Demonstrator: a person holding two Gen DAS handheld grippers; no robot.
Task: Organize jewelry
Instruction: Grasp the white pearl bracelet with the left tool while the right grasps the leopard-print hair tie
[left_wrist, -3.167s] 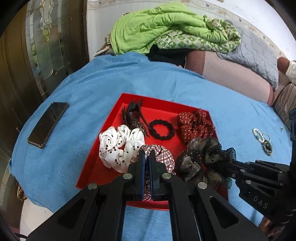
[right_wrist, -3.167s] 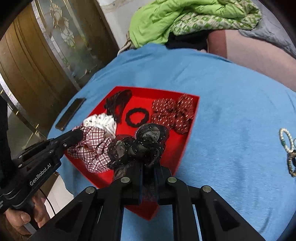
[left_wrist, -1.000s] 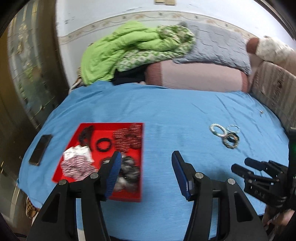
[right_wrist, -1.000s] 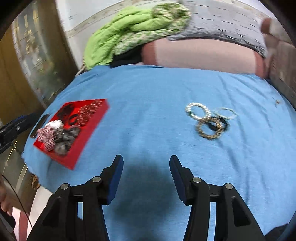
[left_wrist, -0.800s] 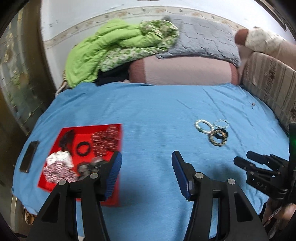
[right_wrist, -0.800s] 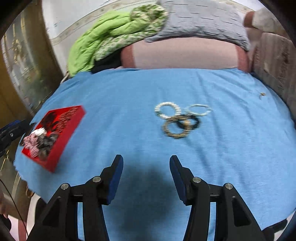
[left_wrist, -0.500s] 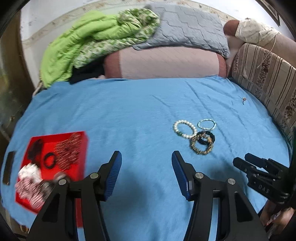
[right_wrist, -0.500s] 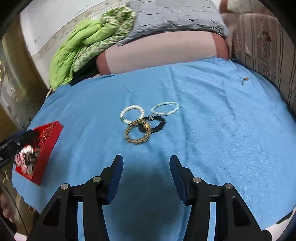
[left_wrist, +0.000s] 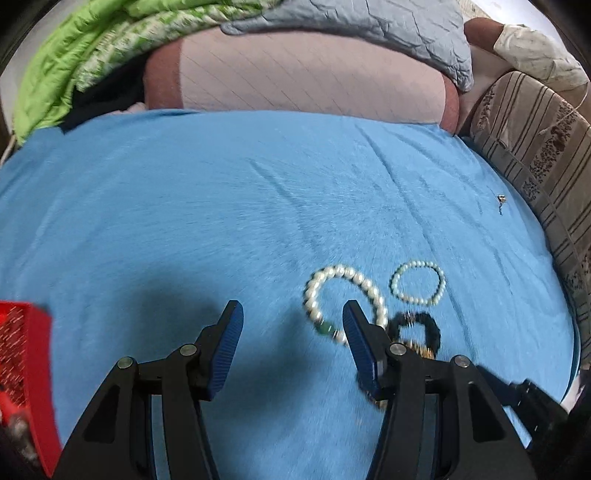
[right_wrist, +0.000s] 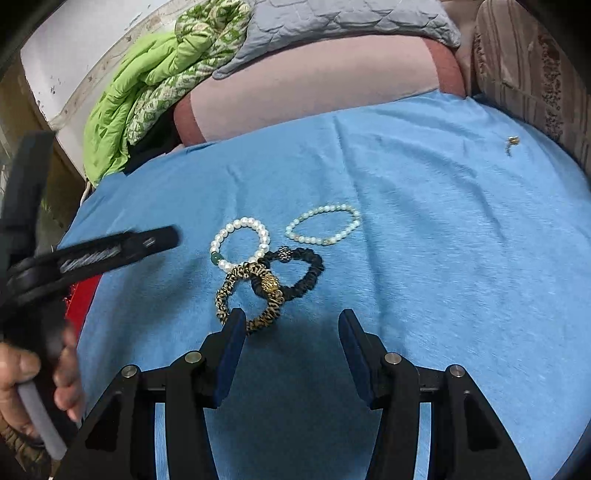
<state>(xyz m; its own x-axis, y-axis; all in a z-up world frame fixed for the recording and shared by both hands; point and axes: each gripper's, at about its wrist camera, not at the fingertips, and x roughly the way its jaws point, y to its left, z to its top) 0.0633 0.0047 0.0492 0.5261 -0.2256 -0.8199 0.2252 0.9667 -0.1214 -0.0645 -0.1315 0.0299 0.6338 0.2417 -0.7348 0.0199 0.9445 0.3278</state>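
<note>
Several bracelets lie together on the blue cloth (right_wrist: 443, 258): a large-pearl bracelet (right_wrist: 239, 224) (left_wrist: 345, 275), a small-pearl bracelet (right_wrist: 325, 221) (left_wrist: 417, 282), a black beaded band (right_wrist: 306, 273) (left_wrist: 417, 328) and a leopard-print band (right_wrist: 243, 291). My right gripper (right_wrist: 291, 321) is open and empty, just in front of the leopard band. My left gripper (left_wrist: 291, 314) is open and empty, its right finger beside the large-pearl bracelet; it also shows in the right wrist view (right_wrist: 122, 247). A corner of the red tray (left_wrist: 26, 362) with hair ties shows at the far left.
A small metal trinket (right_wrist: 511, 142) lies on the cloth at the far right. Pink and grey pillows (right_wrist: 314, 85) and a green quilt (right_wrist: 147, 88) are piled behind. A striped sofa arm (left_wrist: 535, 155) bounds the right side.
Both grippers let go of the scrunchies in the red tray, opened and swung right to the bracelets. In the last half second both came closer to the bracelet cluster.
</note>
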